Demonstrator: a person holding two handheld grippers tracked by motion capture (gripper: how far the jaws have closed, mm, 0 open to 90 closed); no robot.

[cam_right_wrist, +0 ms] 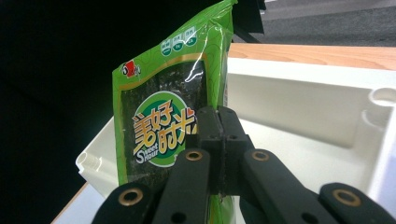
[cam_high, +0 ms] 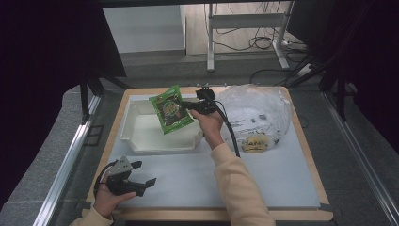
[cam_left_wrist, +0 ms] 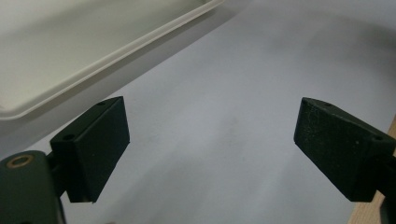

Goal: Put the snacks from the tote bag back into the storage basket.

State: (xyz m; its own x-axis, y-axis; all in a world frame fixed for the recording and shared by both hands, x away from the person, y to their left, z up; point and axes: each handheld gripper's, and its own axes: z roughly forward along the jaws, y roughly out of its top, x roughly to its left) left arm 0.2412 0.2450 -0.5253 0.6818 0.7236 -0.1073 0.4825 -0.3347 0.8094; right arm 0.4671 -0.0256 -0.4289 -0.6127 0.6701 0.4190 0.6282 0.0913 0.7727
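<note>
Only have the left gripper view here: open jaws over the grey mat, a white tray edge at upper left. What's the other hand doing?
Observer: The right hand-held gripper is shut on a green snack packet, held above the white tray.
Operator: Packet in the tray yet?
Observer: No. In the high view it hangs tilted over the tray's back right part, clear of the floor.
Operator: Where on the packet is the grip?
Observer: In the right gripper view the jaws pinch its right edge, about mid-height, beside the round logo.
Operator: Anything else on the table?
Observer: A crumpled clear plastic bag lies right of the tray, with a yellow-labelled item inside.
</note>
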